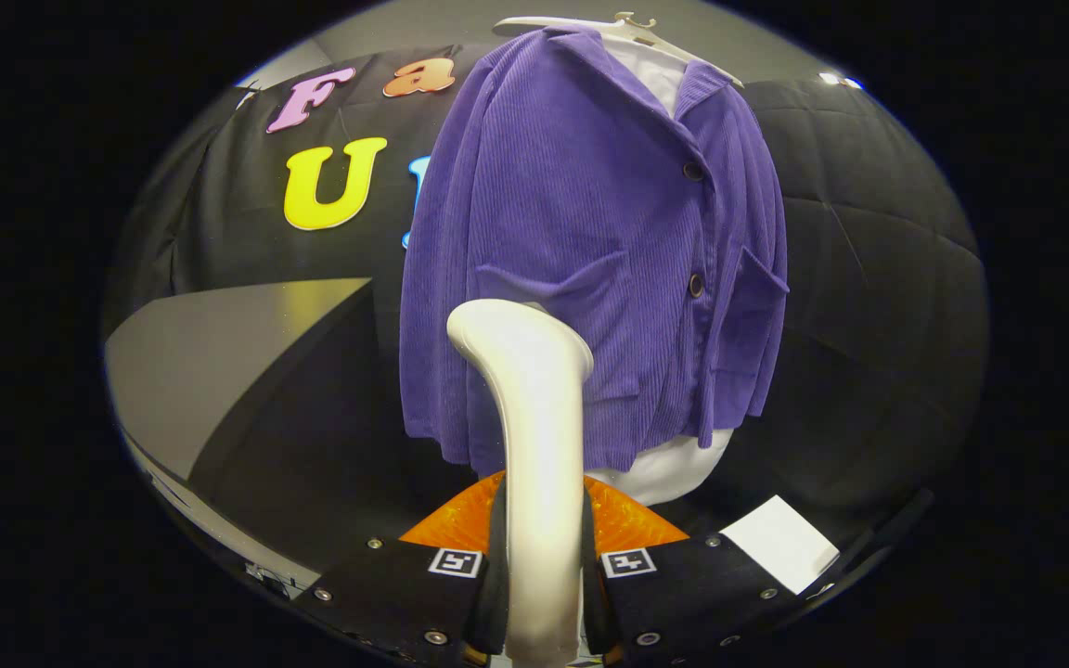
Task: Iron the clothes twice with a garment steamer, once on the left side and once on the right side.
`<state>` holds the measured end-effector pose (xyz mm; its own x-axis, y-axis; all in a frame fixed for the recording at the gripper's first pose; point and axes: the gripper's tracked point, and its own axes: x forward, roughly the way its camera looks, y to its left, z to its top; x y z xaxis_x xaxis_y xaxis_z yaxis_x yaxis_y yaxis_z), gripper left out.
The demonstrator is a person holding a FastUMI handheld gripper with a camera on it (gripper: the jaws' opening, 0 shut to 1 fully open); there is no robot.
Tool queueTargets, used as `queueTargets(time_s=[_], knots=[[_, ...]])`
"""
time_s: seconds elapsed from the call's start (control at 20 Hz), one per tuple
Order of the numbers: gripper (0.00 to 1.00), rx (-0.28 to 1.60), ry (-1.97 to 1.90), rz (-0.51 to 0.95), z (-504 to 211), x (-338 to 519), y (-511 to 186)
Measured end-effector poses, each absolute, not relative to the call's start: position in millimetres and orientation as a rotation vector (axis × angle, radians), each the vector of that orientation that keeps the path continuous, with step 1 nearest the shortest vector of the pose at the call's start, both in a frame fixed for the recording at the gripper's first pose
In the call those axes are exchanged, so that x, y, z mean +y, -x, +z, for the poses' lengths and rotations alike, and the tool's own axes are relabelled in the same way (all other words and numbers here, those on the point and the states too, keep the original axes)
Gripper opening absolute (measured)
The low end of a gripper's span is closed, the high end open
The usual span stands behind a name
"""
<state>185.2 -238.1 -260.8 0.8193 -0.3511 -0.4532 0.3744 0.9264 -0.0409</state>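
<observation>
A purple corduroy jacket hangs on a white hanger over a white shirt, straight ahead of me. My gripper is shut on the handle of a white garment steamer, which stands upright between the fingers. The steamer's head sits in front of the jacket's lower left half, near the left pocket. Whether the head touches the cloth I cannot tell. The white shirt hem shows below the jacket.
A grey tabletop lies to the left of the jacket. A white card rests on the dark surface to the right of the fingers. Black padded cloth walls stand behind and to the right.
</observation>
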Motion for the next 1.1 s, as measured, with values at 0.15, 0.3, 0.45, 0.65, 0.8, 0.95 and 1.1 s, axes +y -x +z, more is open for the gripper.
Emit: queueTargets(time_s=[0.15, 0.3, 0.45, 0.65, 0.8, 0.95, 1.1], knots=[[0.33, 0.514, -0.054, -0.405, -277.5, -236.5, -172.0], [0.32, 0.544, -0.072, -0.434, -279.9, -236.3, -157.8], [0.32, 0.518, -0.095, -0.504, -265.1, -247.5, -142.1], [0.32, 0.466, -0.068, -0.602, -220.2, -273.0, -137.9], [0.32, 0.383, -0.052, -0.639, -169.9, -295.9, -134.4], [0.32, 0.287, -0.05, -0.632, -120.2, -313.3, -125.6], [0.32, 0.218, -0.026, -0.611, -78.6, -329.9, -122.7]])
